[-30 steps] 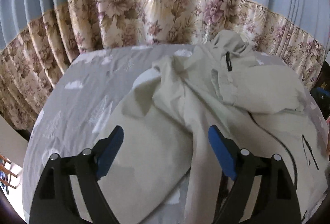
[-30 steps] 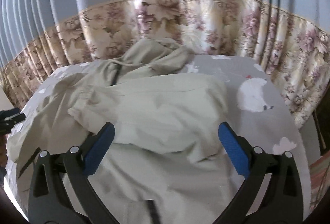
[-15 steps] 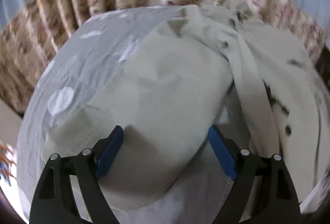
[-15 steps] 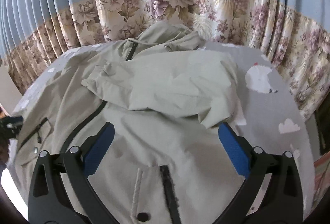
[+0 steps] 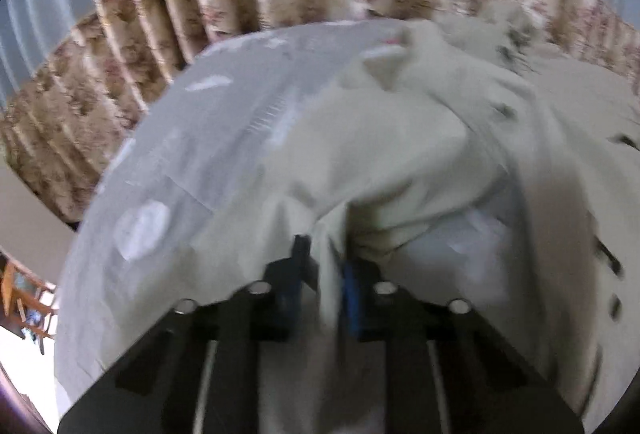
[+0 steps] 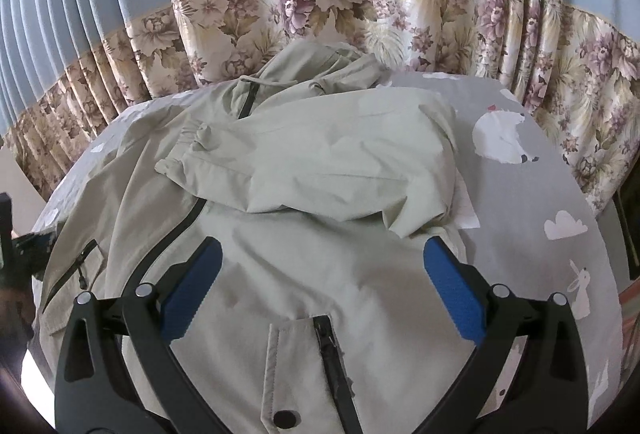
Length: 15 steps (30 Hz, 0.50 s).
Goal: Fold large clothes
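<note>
A large pale green jacket (image 6: 340,162) with black zips lies spread on the grey bed; its right sleeve is folded across the chest. In the blurred left wrist view my left gripper (image 5: 322,274) is shut on a fold of the jacket's left sleeve (image 5: 360,162), which rises from the jaws. My right gripper (image 6: 320,282) is open and empty, hovering over the jacket's lower front near a zipped pocket (image 6: 332,354). The left gripper also shows dimly at the left edge of the right wrist view (image 6: 16,246).
The grey bedsheet (image 6: 560,202) has white animal and cloud prints and shows bare to the jacket's right. Blue and floral curtains (image 6: 360,6) hang close behind the bed. A wooden chair (image 5: 24,298) stands beyond the bed's left edge.
My left gripper came down onto the left sleeve and closed on it. My right gripper drew back a little toward the jacket's hem and stayed open.
</note>
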Tool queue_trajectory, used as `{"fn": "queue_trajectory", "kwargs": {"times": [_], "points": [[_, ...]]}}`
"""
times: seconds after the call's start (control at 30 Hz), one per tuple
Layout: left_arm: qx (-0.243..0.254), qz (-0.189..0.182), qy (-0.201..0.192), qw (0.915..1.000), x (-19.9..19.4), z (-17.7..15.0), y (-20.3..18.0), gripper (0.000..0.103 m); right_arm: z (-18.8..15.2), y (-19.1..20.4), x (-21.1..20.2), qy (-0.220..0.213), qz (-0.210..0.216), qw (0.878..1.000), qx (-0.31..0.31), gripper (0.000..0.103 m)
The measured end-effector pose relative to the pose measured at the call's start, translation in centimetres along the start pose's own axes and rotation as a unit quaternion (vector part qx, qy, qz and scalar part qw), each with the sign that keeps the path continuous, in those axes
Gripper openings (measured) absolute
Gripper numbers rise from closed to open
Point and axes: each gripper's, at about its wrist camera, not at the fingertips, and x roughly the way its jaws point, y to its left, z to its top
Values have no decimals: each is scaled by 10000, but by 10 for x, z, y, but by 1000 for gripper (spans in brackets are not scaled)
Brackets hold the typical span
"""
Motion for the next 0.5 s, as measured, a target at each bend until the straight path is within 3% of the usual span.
{"fn": "queue_trajectory", "kwargs": {"times": [0.13,0.2,0.27,0.4,0.43,0.47,0.5], "points": [[-353,1166,-233,9923,20,35,59,10,6,0,1,12,48,10000,57,100],[-521,1376,-161,9890,31,51,85,13,8,1,2,-1,4,10000,-20,100],[-357,1553,-206,9870,40,64,92,25,10,2,4,12,-45,10000,-78,100],[-185,1629,-181,9863,41,70,83,25,12,0,7,29,-38,10000,-7,100],[-190,1605,-187,9867,37,67,82,32,11,1,7,15,-34,10000,-15,100],[-297,1499,-176,9881,30,61,84,56,11,2,6,4,-38,10000,-31,100],[-466,1389,-243,9889,20,54,89,70,10,3,6,1,-37,10000,-48,100]]}}
